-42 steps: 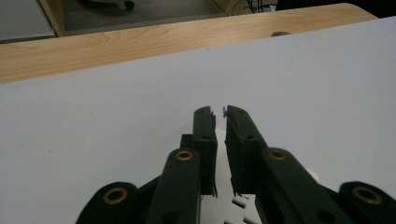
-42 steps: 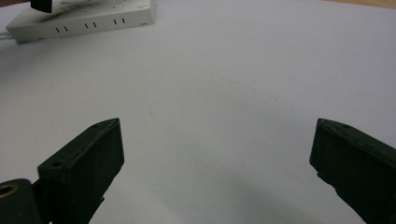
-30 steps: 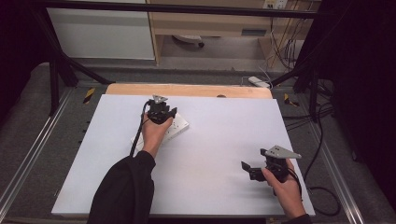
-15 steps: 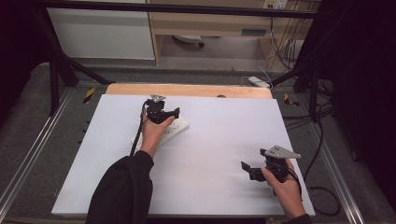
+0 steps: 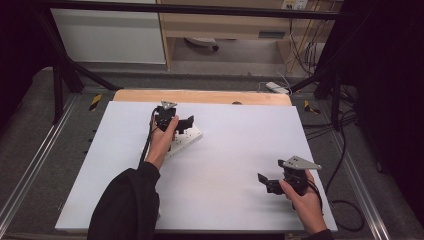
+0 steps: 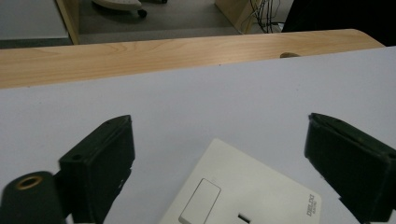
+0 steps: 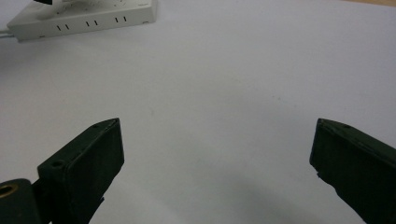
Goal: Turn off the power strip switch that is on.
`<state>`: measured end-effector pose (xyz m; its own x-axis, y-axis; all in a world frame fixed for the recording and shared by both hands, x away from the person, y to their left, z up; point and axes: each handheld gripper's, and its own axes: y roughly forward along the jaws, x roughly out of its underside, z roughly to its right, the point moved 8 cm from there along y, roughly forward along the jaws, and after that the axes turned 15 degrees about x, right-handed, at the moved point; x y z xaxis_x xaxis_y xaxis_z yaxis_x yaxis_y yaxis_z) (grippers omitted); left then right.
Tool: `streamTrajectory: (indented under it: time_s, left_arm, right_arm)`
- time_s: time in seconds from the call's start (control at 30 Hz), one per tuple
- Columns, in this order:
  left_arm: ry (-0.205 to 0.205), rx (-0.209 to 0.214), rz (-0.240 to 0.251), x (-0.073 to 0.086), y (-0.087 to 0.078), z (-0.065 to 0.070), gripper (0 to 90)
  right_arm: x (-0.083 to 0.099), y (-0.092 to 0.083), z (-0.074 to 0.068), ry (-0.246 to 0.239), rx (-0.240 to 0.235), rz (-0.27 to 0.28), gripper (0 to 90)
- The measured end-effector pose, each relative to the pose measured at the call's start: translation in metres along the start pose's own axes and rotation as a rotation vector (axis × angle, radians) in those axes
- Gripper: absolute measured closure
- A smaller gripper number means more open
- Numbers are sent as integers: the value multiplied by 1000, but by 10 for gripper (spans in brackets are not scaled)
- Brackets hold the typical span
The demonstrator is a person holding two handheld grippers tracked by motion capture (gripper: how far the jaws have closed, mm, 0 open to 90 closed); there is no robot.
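Observation:
A white power strip [image 5: 188,139] lies on the white table [image 5: 235,130], left of centre toward the far side. My left gripper [image 5: 185,125] hovers over it, and its jaws have just been opening. In the left gripper view the strip's end [image 6: 243,191], with a switch and a slot, lies low between the wide-apart jaws of my left gripper [image 6: 219,123], and neither pad touches it. My right gripper [image 5: 266,182] rests near the front right corner, open. In the right gripper view its jaws [image 7: 217,123] frame bare table, with the power strip [image 7: 84,18] far off at the top left.
A wooden strip [image 5: 200,96] runs along the table's far edge. Metal rails [image 5: 30,170] flank both sides. Cables [image 5: 345,150] trail on the floor at the right, and a white adapter [image 5: 276,88] lies beyond the far edge.
The left gripper's jaws have spread apart over the power strip. Both hands stayed where they were.

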<state>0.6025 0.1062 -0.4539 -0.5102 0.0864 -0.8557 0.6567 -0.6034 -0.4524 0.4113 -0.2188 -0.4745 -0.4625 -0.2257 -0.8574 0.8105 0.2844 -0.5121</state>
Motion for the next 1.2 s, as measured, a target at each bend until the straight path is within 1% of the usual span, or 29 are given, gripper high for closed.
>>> streamTrajectory:
  time_s: [0.1,0.17,0.23,0.3,0.37,0.5,0.53,0.63,0.77,0.83,0.93,1.07,1.2]
  left_arm:
    - [2,4,13,-3,-3,2,119]
    - [10,9,18,-5,-5,4,122]
    - [6,17,17,-7,-8,5,121]
    - [6,42,5,-7,-12,8,101]
    - [7,57,6,-8,-15,10,64]
    - [9,51,7,-11,-20,12,64]
    - [5,55,11,-11,-20,13,65]
    - [16,65,9,-13,-24,17,70]
    - [16,77,16,-15,-29,22,75]
    - [23,85,19,-17,-32,25,75]
    - [37,83,28,-20,-39,27,75]
    - [38,95,46,-24,-51,29,75]
    - [32,102,47,-26,-63,27,74]
  right_arm:
    - [0,-1,0,-1,2,-3,33]
    - [0,-1,1,1,3,-3,33]
    - [0,0,1,2,4,-3,33]
    - [0,0,0,2,3,-4,33]
    - [0,0,0,1,0,-4,33]
    - [1,0,0,-4,1,-6,33]
    - [1,0,0,-4,2,-5,33]
    - [1,0,-1,-2,3,-4,33]
    - [1,0,0,-3,3,-5,33]
    - [1,0,-1,-3,2,-5,33]
    - [1,-1,-1,-1,0,-4,33]
    - [1,0,-1,-4,0,-5,33]
    - [1,0,-2,-7,-1,-7,33]
